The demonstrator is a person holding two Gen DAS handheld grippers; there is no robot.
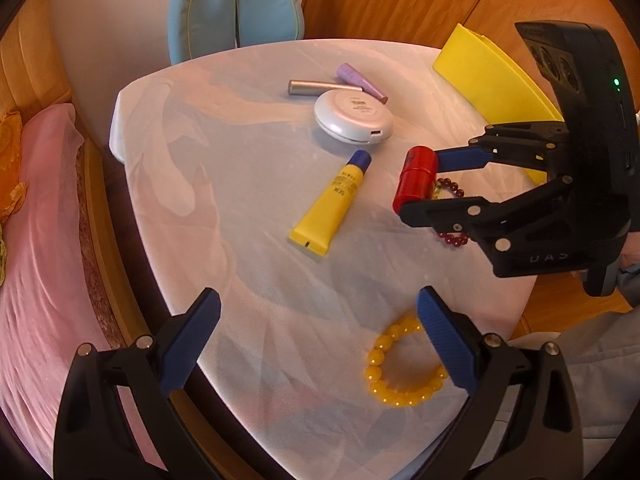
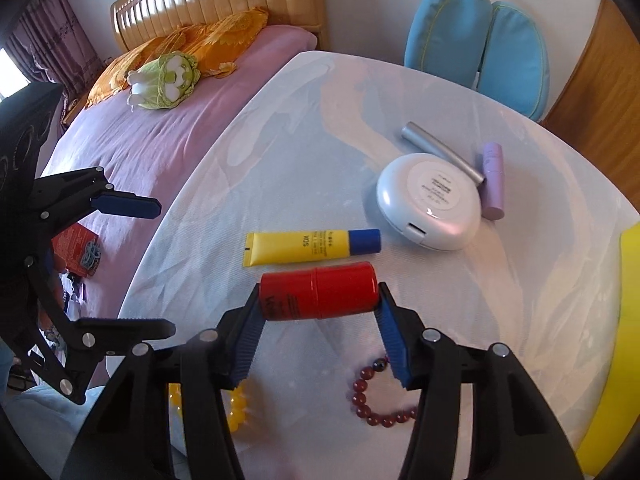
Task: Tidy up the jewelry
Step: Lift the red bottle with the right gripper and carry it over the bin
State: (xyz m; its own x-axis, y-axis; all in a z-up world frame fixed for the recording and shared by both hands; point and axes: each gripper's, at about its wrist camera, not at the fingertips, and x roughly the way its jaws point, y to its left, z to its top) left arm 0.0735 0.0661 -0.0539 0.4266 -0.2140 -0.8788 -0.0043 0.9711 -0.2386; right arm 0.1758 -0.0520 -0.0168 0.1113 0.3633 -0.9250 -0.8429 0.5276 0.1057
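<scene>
Right wrist view: the right gripper (image 2: 318,300) is clamping the red cylinder (image 2: 318,292) endwise above the table (image 2: 280,152) (dark red bracelet (image 2: 376,400) beneath); the left gripper (image 1: 318,332) is gaping empty beside the yellow bracelet (image 1: 400,368).

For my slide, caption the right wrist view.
Right tool grips a red cylinder end to end above a dark red bead bracelet on the table.

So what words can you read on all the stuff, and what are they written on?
"SOX": on the yellow tube; the smaller print beside it is too small to read.
White round compact: its label print is too blurred to read.
Red cylinder in the right gripper: white lettering, mostly hidden, unreadable.
</scene>
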